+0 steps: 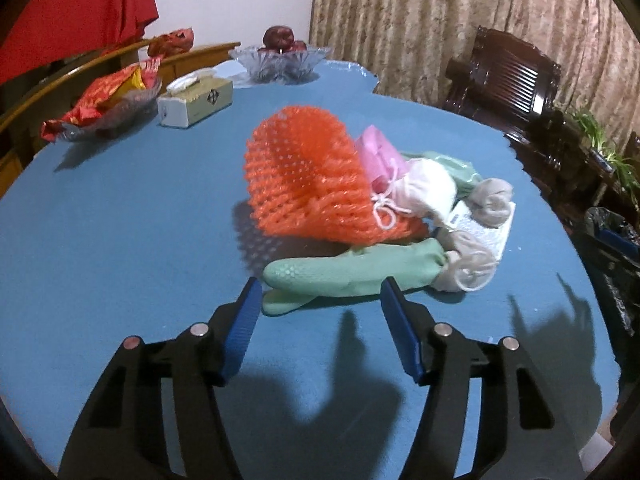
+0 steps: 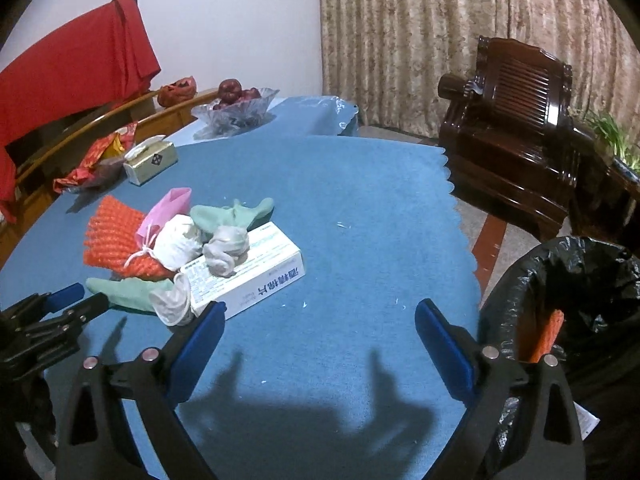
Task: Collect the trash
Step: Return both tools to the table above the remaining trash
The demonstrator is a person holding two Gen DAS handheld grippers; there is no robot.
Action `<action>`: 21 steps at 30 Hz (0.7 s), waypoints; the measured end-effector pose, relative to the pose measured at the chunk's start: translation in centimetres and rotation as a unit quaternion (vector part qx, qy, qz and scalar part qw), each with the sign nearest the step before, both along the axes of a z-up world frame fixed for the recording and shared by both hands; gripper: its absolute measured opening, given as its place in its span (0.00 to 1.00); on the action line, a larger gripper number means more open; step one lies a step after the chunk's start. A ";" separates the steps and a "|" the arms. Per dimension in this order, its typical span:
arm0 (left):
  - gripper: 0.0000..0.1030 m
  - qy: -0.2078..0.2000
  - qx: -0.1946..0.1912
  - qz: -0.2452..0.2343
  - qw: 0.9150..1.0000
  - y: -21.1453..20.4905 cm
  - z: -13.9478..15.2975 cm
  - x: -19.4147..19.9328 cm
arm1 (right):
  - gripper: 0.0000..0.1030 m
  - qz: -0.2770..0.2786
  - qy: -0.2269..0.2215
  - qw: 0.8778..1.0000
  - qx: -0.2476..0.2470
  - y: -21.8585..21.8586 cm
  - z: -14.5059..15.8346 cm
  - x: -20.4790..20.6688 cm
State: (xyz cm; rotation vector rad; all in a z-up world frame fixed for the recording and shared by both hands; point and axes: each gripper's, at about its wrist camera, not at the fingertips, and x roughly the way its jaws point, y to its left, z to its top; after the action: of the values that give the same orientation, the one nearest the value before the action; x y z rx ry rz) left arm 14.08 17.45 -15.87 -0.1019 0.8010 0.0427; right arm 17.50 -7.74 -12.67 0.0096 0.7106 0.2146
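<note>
Over the table [image 1: 120, 220], both grippers tilted down.

White carton [image 2: 256, 276] on the counter [image 2: 360, 220], right wrist view: large dark-blue Chinese characters ran along its long side face, seen upside down from this camera; not read with confidence. Smaller print below them and fine lines on the top face were too small to read. In the left wrist view the same carton [image 1: 486, 236] showed only a small blue mark, illegible.

Tissue box [image 2: 154, 160] at about 10 o'clock from the carton: a dark diamond-shaped emblem on its long side, no legible lettering. Same emblem seen on the tissue box [image 1: 200, 102] in the left wrist view.

Red-and-gold wrappers [image 1: 108, 92]: print unreadable.
</note>
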 end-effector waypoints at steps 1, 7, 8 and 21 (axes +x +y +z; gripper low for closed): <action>0.54 0.003 -0.001 0.000 1.000 0.0 -0.3 0.3 | 0.91 0.000 0.001 1.000 0.000 0.0 0.0 0.0; 0.53 0.019 -0.006 0.006 1.000 0.3 -1.3 1.4 | 0.91 0.004 0.006 1.000 -0.005 0.3 -0.3 0.1; 0.53 0.021 -0.007 0.005 1.000 0.4 -1.4 1.5 | 0.91 0.004 0.007 1.000 -0.005 0.4 -0.3 0.1; 0.07 0.033 -0.030 -0.023 0.999 -0.6 -1.0 -0.6 | 0.91 0.005 0.012 1.000 -0.006 0.4 -0.7 -0.2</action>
State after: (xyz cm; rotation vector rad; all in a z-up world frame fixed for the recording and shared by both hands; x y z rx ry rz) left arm 13.49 16.83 -16.86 -0.1396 0.8701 -0.0211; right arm 17.34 -7.36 -13.33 -0.0023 0.7353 0.2195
